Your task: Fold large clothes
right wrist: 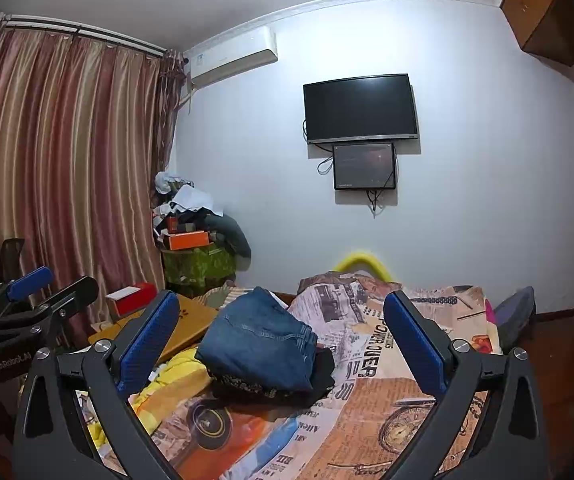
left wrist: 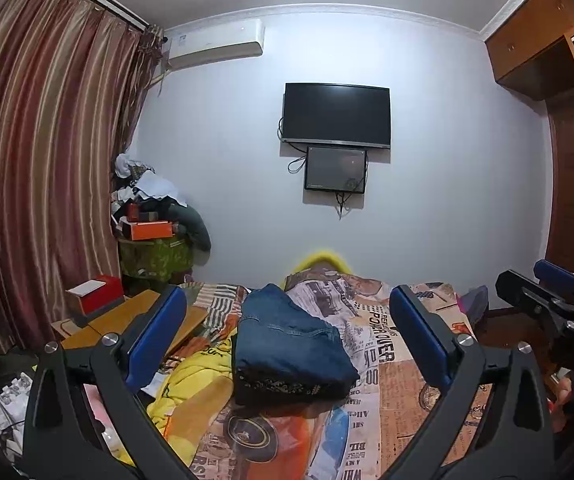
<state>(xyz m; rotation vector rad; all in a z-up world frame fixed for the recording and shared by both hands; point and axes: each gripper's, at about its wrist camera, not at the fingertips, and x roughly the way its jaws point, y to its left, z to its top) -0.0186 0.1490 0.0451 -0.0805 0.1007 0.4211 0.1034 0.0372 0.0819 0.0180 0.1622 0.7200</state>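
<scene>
Left gripper (left wrist: 287,336): raised above the bed, jaws spread wide, nothing between the blue pads (left wrist: 158,334). Right gripper (right wrist: 281,336): likewise spread wide and empty. Beyond both: folded blue jeans (left wrist: 287,340) atop a dark patterned garment (left wrist: 283,390), stacked on the newspaper-print bedspread (left wrist: 391,392). Left of the stack: crumpled yellow clothing (left wrist: 191,392). Further left: wooden table (right wrist: 175,330) bearing a red box (right wrist: 133,298). Far wall: mounted television (right wrist: 361,108), smaller screen (right wrist: 364,166) below, air conditioner (right wrist: 233,56), striped curtain (right wrist: 67,168).

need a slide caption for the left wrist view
Open left hand-held gripper hovers before folded jeans stacked on a dark garment on the bed.
</scene>
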